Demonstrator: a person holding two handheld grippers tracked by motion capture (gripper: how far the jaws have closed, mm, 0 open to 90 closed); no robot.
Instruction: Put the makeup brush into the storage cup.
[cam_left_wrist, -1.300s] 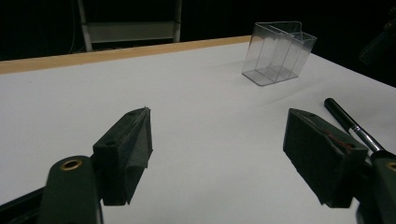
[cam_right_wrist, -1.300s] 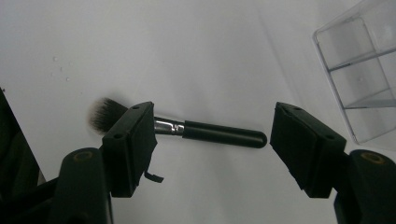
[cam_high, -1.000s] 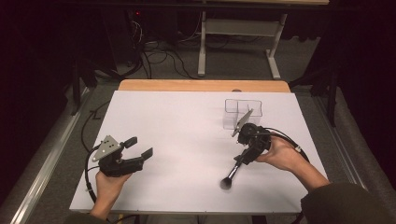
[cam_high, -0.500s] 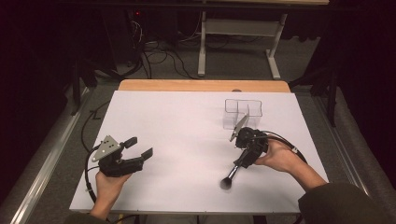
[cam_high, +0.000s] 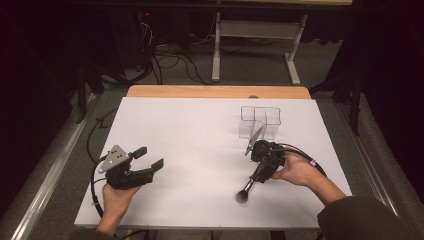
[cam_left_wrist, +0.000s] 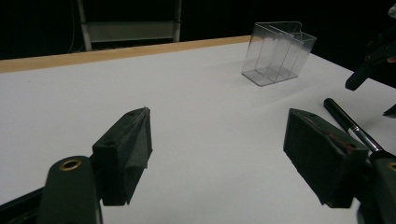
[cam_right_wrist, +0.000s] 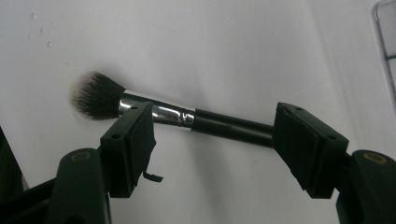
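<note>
High view: right gripper (cam_high: 256, 170) over black-handled makeup brush w/ silver ferrule (cam_high: 248, 189) on white table (cam_high: 200, 130), clear plastic compartment organizer (cam_high: 260, 121) just beyond.

Left gripper view: left gripper (cam_left_wrist: 224, 154) wide, holding nothing.

Right gripper view: jaws wide, straddling brush lengthwise, not closed. Grasp not yet made; pickup and prob. placing in organizer left.

Clear organiser (cam_high: 260, 121): standing upright at the far right of the surface (cam_high: 190, 135)
Floor cables (cam_high: 172, 60): tangled beyond the wooden edge
</note>
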